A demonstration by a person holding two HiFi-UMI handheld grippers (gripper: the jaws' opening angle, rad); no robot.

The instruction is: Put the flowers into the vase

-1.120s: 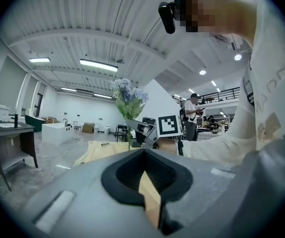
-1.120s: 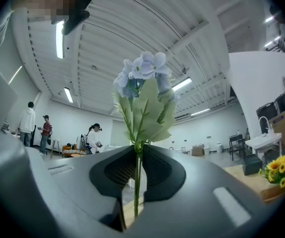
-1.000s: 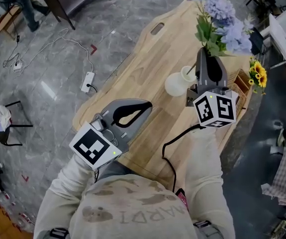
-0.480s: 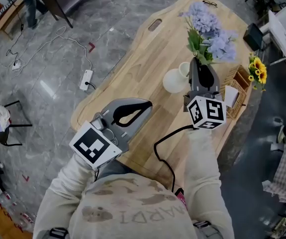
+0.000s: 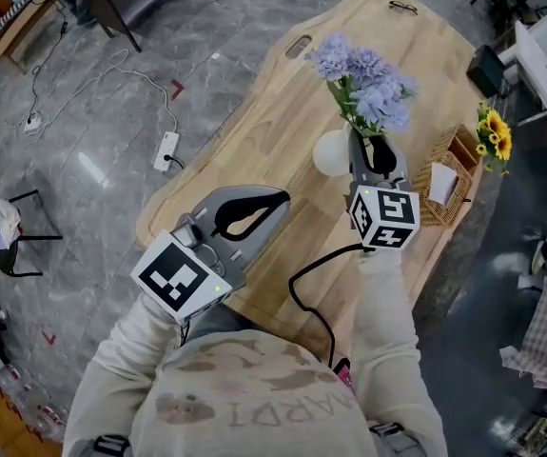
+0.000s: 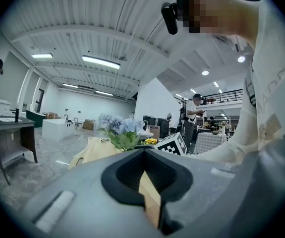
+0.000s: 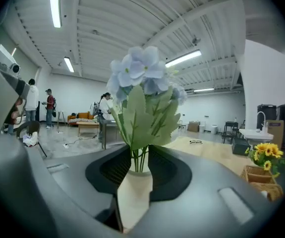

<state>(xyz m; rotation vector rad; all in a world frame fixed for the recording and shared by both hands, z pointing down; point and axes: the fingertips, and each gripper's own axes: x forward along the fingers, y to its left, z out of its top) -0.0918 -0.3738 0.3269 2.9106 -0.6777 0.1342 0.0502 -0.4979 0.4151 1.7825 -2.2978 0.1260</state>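
Observation:
A bunch of pale blue flowers (image 5: 363, 74) with green leaves is held upright over the wooden table (image 5: 254, 131). My right gripper (image 5: 370, 143) is shut on its stems (image 7: 140, 157); the blooms (image 7: 142, 83) fill the right gripper view. The round white vase (image 5: 332, 152) stands on the table just left of that gripper, partly hidden by leaves and jaws. My left gripper (image 5: 275, 198) hovers at the table's near left edge, shut with nothing in it. In the left gripper view (image 6: 144, 176) the flowers (image 6: 120, 129) appear beyond the jaws.
A wicker basket (image 5: 452, 160) with a white card (image 5: 439, 183) sits at the table's right edge, yellow sunflowers (image 5: 493, 136) beside it. Glasses (image 5: 401, 8) lie at the far end. A slot (image 5: 299, 48) is cut in the tabletop. A power strip (image 5: 167, 155) lies on the floor.
My right gripper has carried the flowers leftwards and nearer, up beside the vase. The left gripper has stayed where it was.

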